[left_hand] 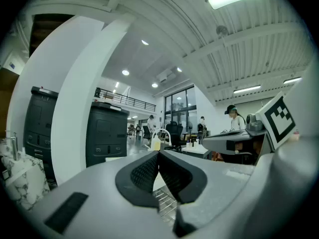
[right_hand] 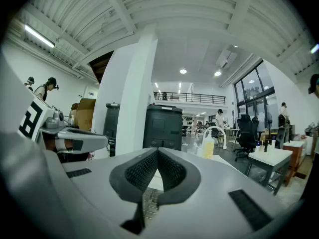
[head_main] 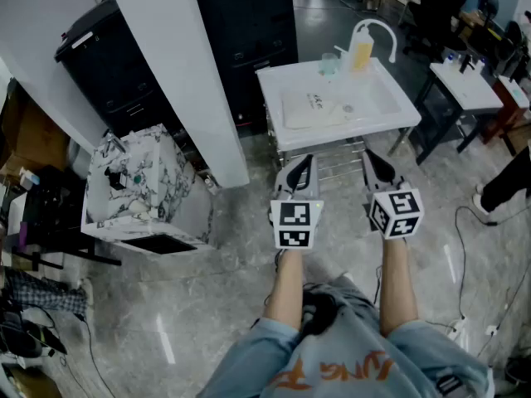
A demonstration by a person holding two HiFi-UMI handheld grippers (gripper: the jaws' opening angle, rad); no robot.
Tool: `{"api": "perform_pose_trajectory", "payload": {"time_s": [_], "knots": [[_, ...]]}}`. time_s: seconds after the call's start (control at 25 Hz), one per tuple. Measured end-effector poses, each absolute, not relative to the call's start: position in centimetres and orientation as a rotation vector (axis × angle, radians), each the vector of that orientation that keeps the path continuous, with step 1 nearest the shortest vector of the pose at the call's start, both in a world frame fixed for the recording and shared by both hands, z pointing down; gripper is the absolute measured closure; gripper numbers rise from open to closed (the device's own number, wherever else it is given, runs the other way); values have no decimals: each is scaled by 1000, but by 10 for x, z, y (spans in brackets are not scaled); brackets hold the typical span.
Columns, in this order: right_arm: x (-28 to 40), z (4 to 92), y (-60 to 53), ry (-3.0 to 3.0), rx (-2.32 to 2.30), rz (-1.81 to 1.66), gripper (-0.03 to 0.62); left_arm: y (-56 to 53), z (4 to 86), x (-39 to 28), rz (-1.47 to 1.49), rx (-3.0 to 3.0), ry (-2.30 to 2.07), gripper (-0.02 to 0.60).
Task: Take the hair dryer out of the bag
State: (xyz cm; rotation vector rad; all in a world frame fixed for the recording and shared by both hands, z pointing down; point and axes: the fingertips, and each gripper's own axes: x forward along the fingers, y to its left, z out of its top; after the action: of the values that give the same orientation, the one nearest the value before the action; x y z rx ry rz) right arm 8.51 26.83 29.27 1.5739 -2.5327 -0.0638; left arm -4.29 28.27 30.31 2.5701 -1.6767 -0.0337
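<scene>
- Left gripper [head_main: 304, 164]: held about level in front of the person, marker cube at its back. Jaws clenched, ribbed black pads [left_hand: 145, 172] meeting at the tips. It grasps nothing and touches nothing.
- Right gripper [head_main: 372, 159]: just beside the left one, tipped slightly down. Jaws likewise clenched, pads [right_hand: 172, 171] tip to tip. It is empty and clear of everything.
- White table [head_main: 401, 119]: stands just beyond both gripper tips, apart from them.
- Bag [head_main: 314, 106]: white, lying flat on the table's near-left part, untouched by either gripper. The hair dryer itself cannot be made out.
- Yellow bottle [head_main: 362, 54]: upright at the table's far edge.
- Black cabinet [head_main: 249, 31]: behind the table.
</scene>
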Motion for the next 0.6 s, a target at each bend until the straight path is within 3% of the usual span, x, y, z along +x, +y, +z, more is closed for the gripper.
{"api": "perform_pose_trajectory", "payload": {"time_s": [0.6], "knots": [[97, 283, 265, -2499, 1660, -71, 594, 259, 312, -52, -73, 2524, -1640, 580]]}}
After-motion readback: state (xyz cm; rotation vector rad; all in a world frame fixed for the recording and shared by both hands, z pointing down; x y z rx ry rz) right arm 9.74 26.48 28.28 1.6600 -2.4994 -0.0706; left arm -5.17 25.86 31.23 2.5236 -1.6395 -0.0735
